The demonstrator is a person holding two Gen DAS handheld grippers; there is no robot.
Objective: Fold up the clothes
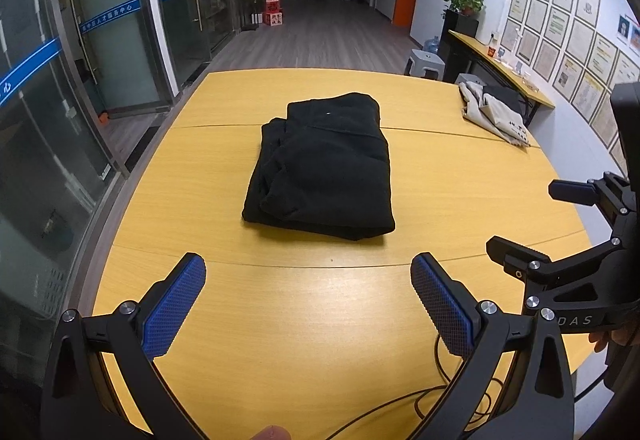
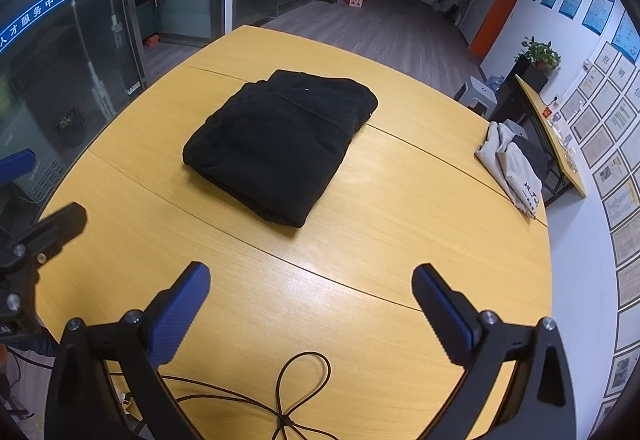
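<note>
A black garment [image 1: 322, 166] lies folded into a compact rectangle in the middle of the yellow wooden table [image 1: 280, 320]; it also shows in the right wrist view [image 2: 276, 140]. My left gripper [image 1: 308, 272] is open and empty, held above the table short of the garment's near edge. My right gripper [image 2: 311, 282] is open and empty, also short of the garment; it shows at the right edge of the left wrist view [image 1: 524, 216]. Neither gripper touches the cloth.
A crumpled beige and grey garment [image 1: 496, 112] lies at the table's far right edge, also in the right wrist view [image 2: 516, 164]. A thin black cable [image 2: 288, 392] loops on the table's near edge. Glass doors stand left, a side desk [image 1: 500, 68] right.
</note>
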